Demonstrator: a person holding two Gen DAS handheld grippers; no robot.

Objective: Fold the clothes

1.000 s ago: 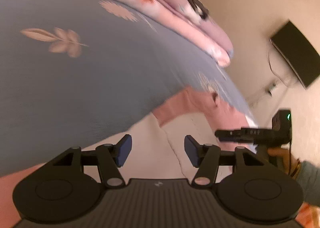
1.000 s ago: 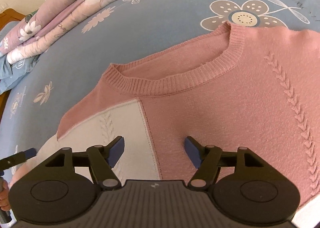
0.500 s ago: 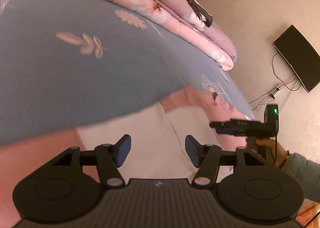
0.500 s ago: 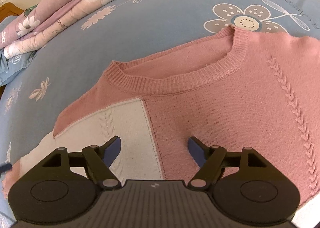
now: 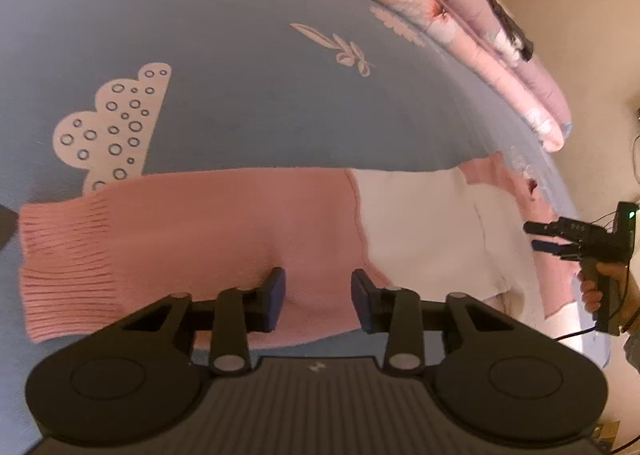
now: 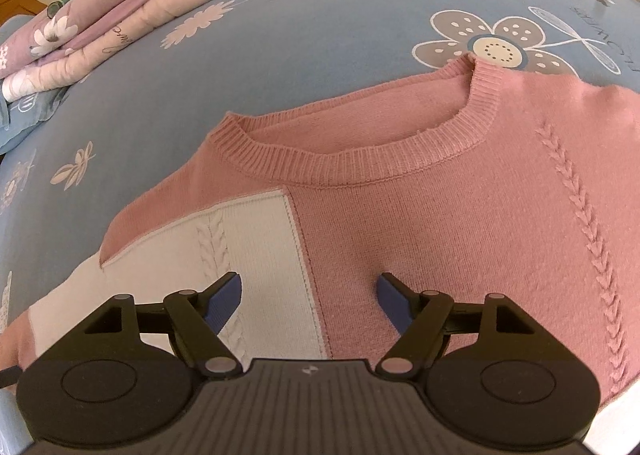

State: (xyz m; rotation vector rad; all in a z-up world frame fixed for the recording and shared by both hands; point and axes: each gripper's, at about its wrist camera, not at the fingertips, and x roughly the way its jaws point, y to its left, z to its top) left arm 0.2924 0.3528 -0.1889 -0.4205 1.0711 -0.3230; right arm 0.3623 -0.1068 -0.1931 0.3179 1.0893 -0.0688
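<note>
Closing left gripper point(image 5: 317, 300) jaws over sweater point(image 5: 224, 231) sleeve; right gripper point(image 6: 309, 301) angled down, jaws wide.

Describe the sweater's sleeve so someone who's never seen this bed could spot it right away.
On the blue floral bedsheet, find the pink and white sweater. Its sleeve stretches flat away from the body, all pink, ending in a ribbed cuff beside the sheet's bubble-dotted cloud print.
</note>
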